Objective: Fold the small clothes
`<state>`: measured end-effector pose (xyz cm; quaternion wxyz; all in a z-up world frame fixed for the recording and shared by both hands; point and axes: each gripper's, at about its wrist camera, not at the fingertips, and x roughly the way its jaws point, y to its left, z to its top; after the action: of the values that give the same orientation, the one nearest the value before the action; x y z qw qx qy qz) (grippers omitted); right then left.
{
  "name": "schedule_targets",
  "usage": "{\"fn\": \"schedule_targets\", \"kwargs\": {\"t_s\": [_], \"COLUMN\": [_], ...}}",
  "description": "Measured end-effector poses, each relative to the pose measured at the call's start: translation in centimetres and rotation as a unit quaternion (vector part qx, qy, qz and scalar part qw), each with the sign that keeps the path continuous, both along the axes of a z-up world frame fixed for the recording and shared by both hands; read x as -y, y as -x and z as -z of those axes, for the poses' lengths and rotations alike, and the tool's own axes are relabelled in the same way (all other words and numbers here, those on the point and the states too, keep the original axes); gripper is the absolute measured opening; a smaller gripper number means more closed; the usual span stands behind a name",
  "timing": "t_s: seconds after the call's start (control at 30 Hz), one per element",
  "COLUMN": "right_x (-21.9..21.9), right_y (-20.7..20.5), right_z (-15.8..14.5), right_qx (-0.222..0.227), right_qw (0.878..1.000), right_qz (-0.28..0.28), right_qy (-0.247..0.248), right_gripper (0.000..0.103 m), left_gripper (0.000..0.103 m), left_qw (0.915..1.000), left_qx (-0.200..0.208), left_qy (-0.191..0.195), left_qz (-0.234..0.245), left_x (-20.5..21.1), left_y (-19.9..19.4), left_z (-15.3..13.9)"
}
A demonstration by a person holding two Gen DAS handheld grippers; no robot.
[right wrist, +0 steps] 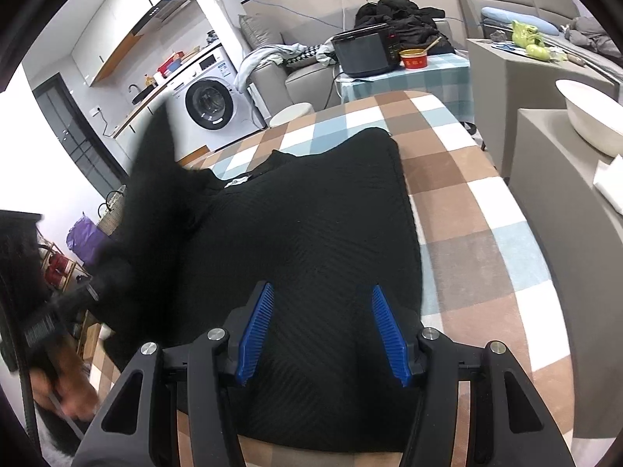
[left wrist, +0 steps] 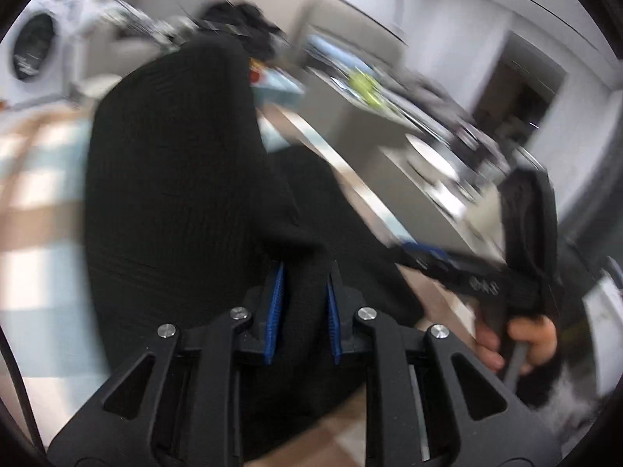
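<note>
A black ribbed knit garment lies on the checked tablecloth. My left gripper is shut on a fold of the black garment and holds it lifted off the table; the view is blurred. In the right wrist view the left gripper shows at the left with the lifted black cloth above it. My right gripper is open, its blue pads apart just above the garment's near part. The right gripper also shows in the left wrist view, held by a hand.
A grey cabinet with a white bowl stands right of the table. Behind the table are a small table with a black appliance, a sofa with dark clothes and a washing machine.
</note>
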<state>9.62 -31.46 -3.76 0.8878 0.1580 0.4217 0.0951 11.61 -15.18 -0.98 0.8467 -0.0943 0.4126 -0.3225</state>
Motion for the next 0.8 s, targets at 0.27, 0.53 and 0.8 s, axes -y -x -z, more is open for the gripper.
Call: {"fn": "schedule_targets", "kwargs": {"t_s": [0.27, 0.53, 0.8], "right_x": [-0.5, -4.9, -5.2], "right_y": [-0.2, -2.2, -1.4], "right_z": [0.3, 2.8, 2.4], "right_qx": [-0.015, -0.077, -0.067], "right_qw": [0.999, 0.991, 0.992], "right_qz": [-0.022, -0.104, -0.099], "right_qy": [-0.025, -0.027, 0.034], "right_gripper": [0.054, 0.039, 0.007], "left_gripper": [0.066, 0.066, 0.066], "left_qw": [0.9995, 0.9941, 0.9936], "left_qx": [-0.004, -0.028, -0.030], "left_qy": [-0.004, -0.043, -0.054], "left_qz": [-0.032, -0.096, -0.094], "left_x": [-4.2, -9.3, -9.9], "left_y": [2.1, 2.3, 2.5], "left_z": [0.5, 3.2, 4.7]}}
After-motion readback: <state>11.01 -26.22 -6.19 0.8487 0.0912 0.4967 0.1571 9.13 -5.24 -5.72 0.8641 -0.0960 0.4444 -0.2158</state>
